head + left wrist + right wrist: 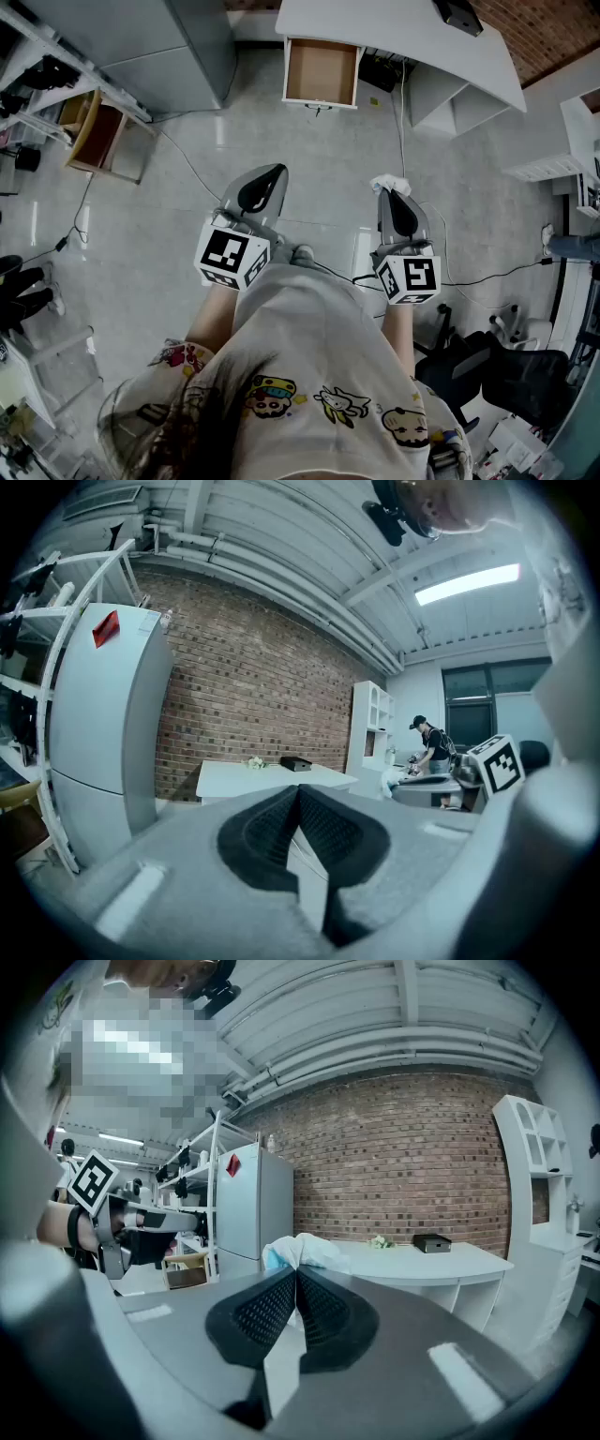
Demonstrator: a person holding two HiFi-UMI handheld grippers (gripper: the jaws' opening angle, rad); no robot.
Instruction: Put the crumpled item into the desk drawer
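A crumpled white and pale blue item [387, 184] sticks out past the tips of my right gripper [390, 193], which is shut on it; in the right gripper view the crumpled item [302, 1250] bulges just over that gripper's [296, 1273] closed tips. My left gripper [269, 178] is held level beside it, shut with nothing in it; its tips [298, 790] meet in the left gripper view. The desk drawer [322, 73] stands pulled open and bare ahead, under the white desk [403, 37]. Both grippers are well short of it, over the floor.
A grey fridge [178, 47] stands far left of the drawer, a wooden crate [98, 136] beside it. Cables [187, 164] run across the floor. An office chair [506, 375] is at lower right, white shelves [553, 169] at right. A person [431, 747] stands in the background.
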